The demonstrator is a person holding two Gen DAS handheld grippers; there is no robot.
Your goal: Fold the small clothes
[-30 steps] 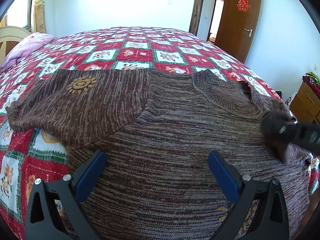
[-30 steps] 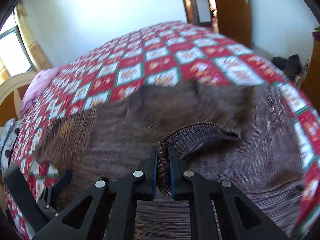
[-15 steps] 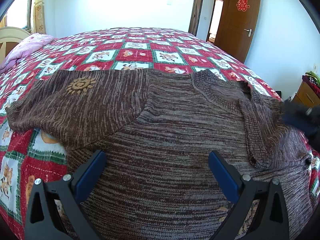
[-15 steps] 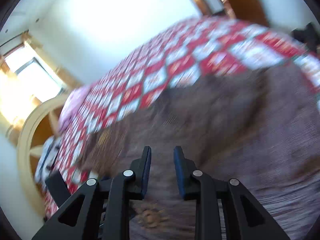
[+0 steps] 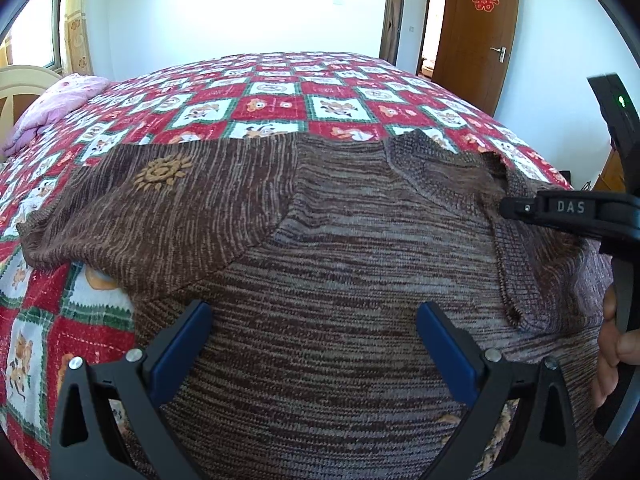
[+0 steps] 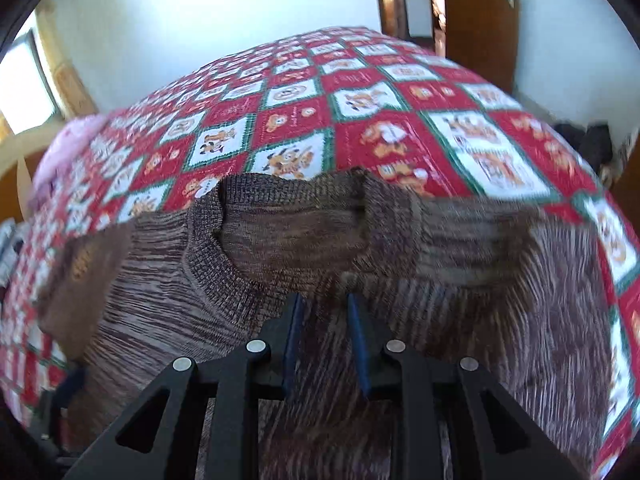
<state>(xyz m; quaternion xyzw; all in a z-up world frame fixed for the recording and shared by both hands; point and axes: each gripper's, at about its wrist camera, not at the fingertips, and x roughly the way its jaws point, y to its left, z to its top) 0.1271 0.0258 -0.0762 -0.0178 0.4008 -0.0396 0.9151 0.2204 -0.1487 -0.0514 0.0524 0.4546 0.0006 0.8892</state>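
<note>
Both black grippers hover empty, left (image 5: 314, 344) wide, right (image 6: 325, 334) narrowly parted; brown knitted sweater (image 5: 340, 280) looks soft, floppy; pinch its right sleeve (image 5: 528, 264).

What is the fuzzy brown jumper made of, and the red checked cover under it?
The brown striped jumper looks like knitted yarn, maybe wool: ribbed collar, fuzzy matte rows. The red, white and green checked bed cover looks like smooth printed woven cloth, probably cotton.

Sweater (image 5: 340, 248) coarse matt knit; quilt (image 5: 280, 96) smooth printed cloth.
</note>
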